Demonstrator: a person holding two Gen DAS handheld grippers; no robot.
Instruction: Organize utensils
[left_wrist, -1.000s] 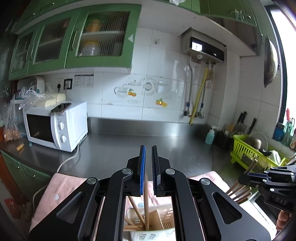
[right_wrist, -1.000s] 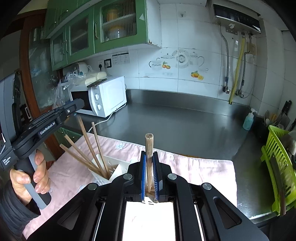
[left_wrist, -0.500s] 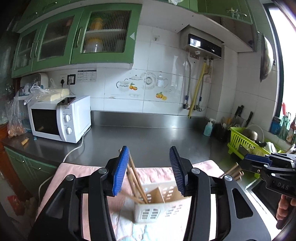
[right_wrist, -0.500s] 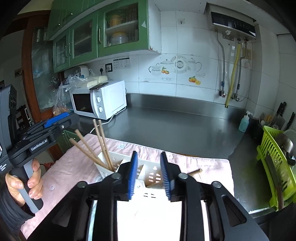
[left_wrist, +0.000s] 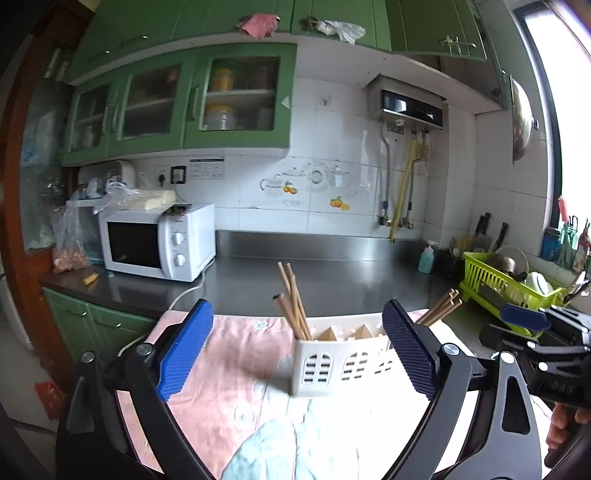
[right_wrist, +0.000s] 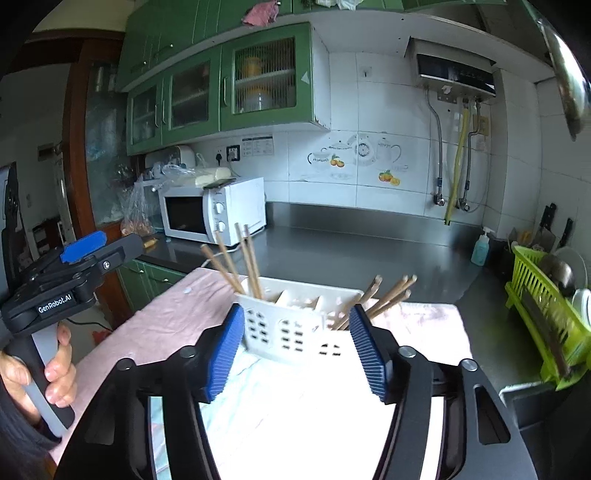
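Observation:
A white slotted utensil holder (left_wrist: 343, 363) (right_wrist: 295, 328) stands on a pink cloth (left_wrist: 229, 373) (right_wrist: 155, 325). Several wooden chopsticks (left_wrist: 293, 306) (right_wrist: 240, 262) stand in its left compartment. Several more chopsticks (left_wrist: 441, 308) (right_wrist: 384, 297) lean out of its right end. My left gripper (left_wrist: 295, 354) is open and empty, just in front of the holder. My right gripper (right_wrist: 297, 349) is open and empty, close in front of the holder. Each gripper also shows at the edge of the other view (left_wrist: 532, 332) (right_wrist: 77, 266).
A white microwave (left_wrist: 159, 240) (right_wrist: 218, 210) stands at the left on the steel counter (left_wrist: 332, 280) (right_wrist: 351, 251). A green dish rack (left_wrist: 502, 284) (right_wrist: 546, 314) and a soap bottle (left_wrist: 426, 254) (right_wrist: 480, 249) stand at the right.
Both grippers opened, letting go of the chopsticks they held into the holder. Both then drew back from the holder, and their jaws widened further.

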